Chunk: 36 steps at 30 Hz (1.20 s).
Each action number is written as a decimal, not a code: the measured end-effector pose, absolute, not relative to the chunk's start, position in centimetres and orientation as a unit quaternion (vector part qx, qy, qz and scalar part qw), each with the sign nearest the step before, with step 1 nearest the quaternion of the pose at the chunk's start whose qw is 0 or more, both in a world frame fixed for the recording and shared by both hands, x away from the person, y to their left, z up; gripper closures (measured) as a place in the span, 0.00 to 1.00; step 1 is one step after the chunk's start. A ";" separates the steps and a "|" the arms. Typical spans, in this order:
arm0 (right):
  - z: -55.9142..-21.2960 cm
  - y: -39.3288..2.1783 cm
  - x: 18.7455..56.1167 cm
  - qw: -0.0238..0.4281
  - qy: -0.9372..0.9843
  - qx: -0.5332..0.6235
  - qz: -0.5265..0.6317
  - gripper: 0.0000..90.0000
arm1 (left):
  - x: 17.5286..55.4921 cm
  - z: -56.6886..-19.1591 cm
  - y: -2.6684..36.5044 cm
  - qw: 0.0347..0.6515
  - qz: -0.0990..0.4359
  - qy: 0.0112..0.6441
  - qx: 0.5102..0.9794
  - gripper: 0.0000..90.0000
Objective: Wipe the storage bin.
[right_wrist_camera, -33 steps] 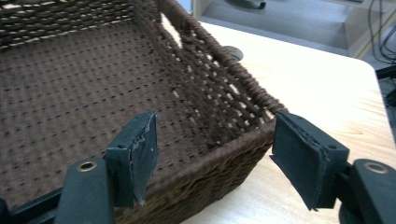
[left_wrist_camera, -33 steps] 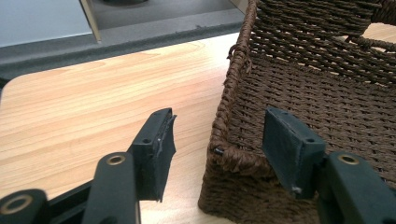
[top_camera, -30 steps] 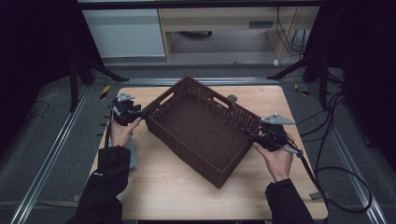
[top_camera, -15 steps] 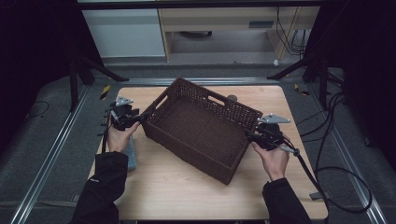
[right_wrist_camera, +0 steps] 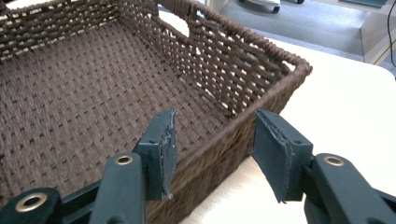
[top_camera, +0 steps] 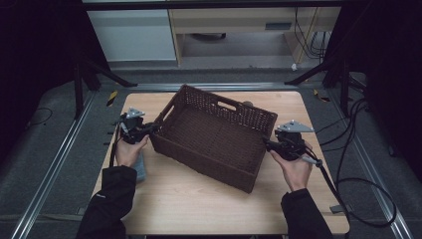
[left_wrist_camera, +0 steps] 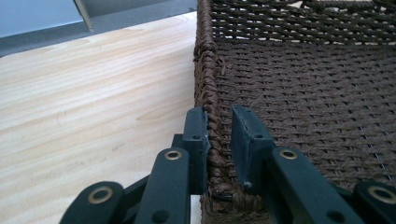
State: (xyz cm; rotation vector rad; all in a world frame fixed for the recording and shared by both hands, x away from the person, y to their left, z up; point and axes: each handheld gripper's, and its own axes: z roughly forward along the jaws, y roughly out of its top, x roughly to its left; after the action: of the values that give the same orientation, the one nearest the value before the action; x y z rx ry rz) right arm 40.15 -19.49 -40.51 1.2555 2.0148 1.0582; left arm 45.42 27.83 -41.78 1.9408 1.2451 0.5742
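A dark brown woven basket point(top_camera: 199, 159) lies askew on the wooden table point(top_camera: 199, 209), and nothing is in it. My left gripper point(top_camera: 154, 128) is at its left short wall. In the left gripper view the gripper point(left_wrist_camera: 219, 126) has just closed on the rim point(left_wrist_camera: 205, 51), one pad on each side. My right gripper point(top_camera: 266, 143) is at the right short wall. In the right gripper view its jaws point(right_wrist_camera: 215, 135) straddle that wall point(right_wrist_camera: 261, 42). They have just been opening a little, and the pads point(right_wrist_camera: 275, 154) stand off the weave.
A pale blue object point(top_camera: 141, 167) lies under the left forearm at the table's left edge. A small grey round thing point(top_camera: 247, 104) peeks out behind the basket's far wall. The right gripper's cable point(top_camera: 343, 199) trails off the table's right side. Metal rails flank the table.
The basket has turned anticlockwise on the table, so its long sides lie flatter. The left hand came slightly nearer with the left wall. The right gripper stayed at the right wall.
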 end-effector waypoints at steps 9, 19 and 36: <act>-41.1 -18.8 40.0 0.259 0.758 0.453 0.392 0.59 | 42.5 -41.8 27.5 0.378 0.220 0.491 0.754 0.78; -42.0 -18.3 40.6 0.269 0.761 0.460 0.370 0.62 | 42.0 -41.5 27.2 0.369 0.226 0.483 0.761 0.69; -41.9 -19.1 42.5 0.258 0.739 0.487 0.388 0.59 | 44.4 -42.2 27.3 0.371 0.205 0.480 0.768 0.73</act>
State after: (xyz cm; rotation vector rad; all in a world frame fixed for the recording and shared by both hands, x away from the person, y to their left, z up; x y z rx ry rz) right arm 42.49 -19.12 -41.86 1.3200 2.0042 1.0529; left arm 44.45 27.28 -42.15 1.9692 1.2317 0.5248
